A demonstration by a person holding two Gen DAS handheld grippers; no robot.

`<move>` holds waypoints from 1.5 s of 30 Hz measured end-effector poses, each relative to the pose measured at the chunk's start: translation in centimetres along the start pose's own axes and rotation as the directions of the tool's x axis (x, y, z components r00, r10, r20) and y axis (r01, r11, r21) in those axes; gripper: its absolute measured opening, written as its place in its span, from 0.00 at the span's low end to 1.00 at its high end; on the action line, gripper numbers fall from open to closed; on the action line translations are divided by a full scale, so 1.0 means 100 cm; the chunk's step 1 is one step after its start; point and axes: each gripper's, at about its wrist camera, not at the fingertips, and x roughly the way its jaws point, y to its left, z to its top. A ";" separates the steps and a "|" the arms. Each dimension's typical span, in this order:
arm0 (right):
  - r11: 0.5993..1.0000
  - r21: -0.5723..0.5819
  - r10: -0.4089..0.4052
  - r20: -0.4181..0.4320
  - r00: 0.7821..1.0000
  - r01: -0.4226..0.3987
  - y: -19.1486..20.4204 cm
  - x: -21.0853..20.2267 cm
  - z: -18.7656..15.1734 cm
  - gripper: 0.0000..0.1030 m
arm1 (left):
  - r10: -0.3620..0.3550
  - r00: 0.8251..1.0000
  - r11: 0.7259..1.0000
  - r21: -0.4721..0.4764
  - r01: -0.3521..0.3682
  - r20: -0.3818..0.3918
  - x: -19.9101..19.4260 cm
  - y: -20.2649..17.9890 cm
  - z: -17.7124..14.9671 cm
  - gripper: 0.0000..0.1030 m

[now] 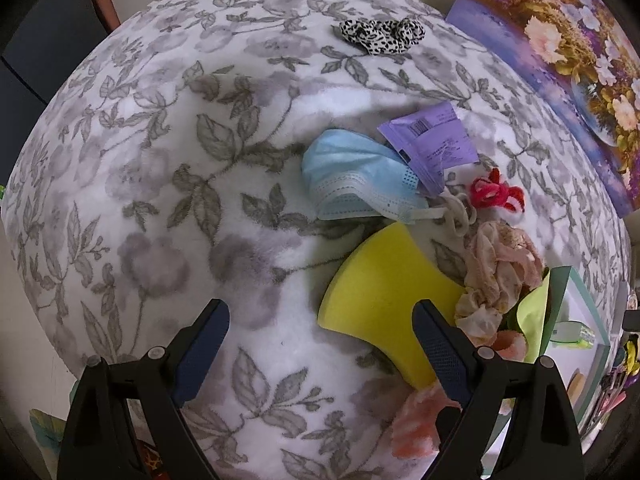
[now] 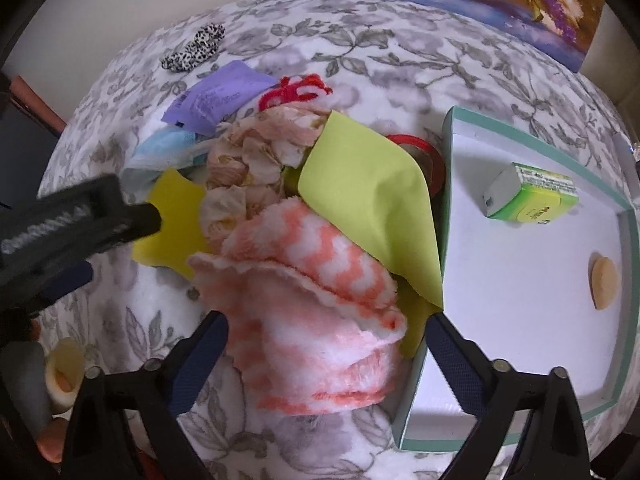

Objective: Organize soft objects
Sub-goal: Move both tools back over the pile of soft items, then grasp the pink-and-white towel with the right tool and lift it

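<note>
A heap of soft things lies on the floral blanket (image 1: pixel 160 200). My left gripper (image 1: pixel 324 344) is open just above the blanket, its right finger over the edge of a yellow sponge (image 1: pixel 384 300). Beyond it lie a blue face mask (image 1: pixel 352 176), a beige floral cloth (image 1: pixel 500 264) and a red fuzzy wire (image 1: pixel 496 194). My right gripper (image 2: pixel 328 344) is open astride a pink-and-white fluffy cloth (image 2: pixel 320 300); the pads do not press it. A lime-green sheet (image 2: pixel 372 200) drapes behind the cloth. One of the left gripper's fingers (image 2: pixel 136 216) shows over the sponge (image 2: pixel 172 232).
A white box with a teal rim (image 2: pixel 448 184) stands right of the heap, holding a small green carton (image 2: pixel 532 196) and a round beige pad (image 2: pixel 604 284). A purple packet (image 1: pixel 432 140), a leopard-print scrunchie (image 1: pixel 380 34), a red tape roll (image 2: pixel 420 148) and a flower painting (image 1: pixel 580 60) lie farther back.
</note>
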 end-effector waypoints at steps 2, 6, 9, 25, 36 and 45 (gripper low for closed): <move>0.999 0.005 0.032 -0.007 0.999 -0.032 0.001 0.000 0.001 0.92 | -0.001 1.000 1.000 0.005 0.001 -0.006 0.004 -0.003 0.003 0.90; 1.000 -0.009 0.020 -0.018 1.000 -0.021 0.005 0.005 0.001 0.90 | 0.000 1.000 1.000 0.009 0.000 -0.012 0.009 -0.007 0.007 0.90; 1.000 -0.016 0.019 -0.031 0.999 -0.019 0.008 0.012 -0.001 0.89 | 0.002 1.000 1.000 0.014 -0.002 -0.019 0.014 -0.009 0.010 0.90; 0.999 -0.032 -0.002 -0.019 1.000 0.002 0.009 0.036 -0.002 0.68 | 0.012 1.000 1.000 0.014 -0.011 -0.025 0.021 -0.011 0.014 0.90; 0.999 -0.001 0.045 -0.008 0.999 -0.045 -0.007 0.025 0.001 0.32 | 0.011 1.000 1.000 0.017 -0.010 -0.018 0.021 -0.012 0.014 0.90; 0.998 -0.006 0.065 0.038 0.997 -0.065 -0.014 -0.008 0.001 0.27 | 0.010 1.000 1.000 0.018 -0.010 -0.013 0.018 -0.012 0.013 0.90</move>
